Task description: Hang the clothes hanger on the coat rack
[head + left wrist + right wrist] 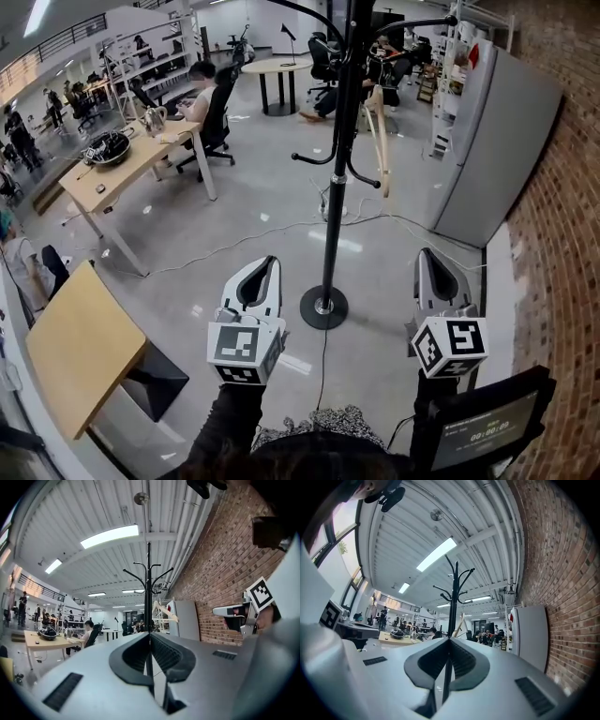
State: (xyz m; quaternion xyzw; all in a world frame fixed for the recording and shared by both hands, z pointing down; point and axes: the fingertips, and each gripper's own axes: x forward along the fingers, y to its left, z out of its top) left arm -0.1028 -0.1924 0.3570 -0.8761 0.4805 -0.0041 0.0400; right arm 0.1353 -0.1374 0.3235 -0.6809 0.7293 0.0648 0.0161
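1. Claws sit low and near in the head view, left gripper [270, 264] and right gripper [427, 255], one each side of the tall black metal coat rack [330, 216]. The pale wooden clothes hanger [378, 141] dangles far off, just right of the pole.
2. Left gripper view: jaws pressed together, holding nothing.
3. Right gripper view: also closed and empty. A closed claw might knock the hanger down or shove the rack.

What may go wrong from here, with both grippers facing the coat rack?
The wooden hanger hangs on the coat rack; a bump to the pole might shake it off. A cable lies on the floor by the rack's base; a foot might catch it.
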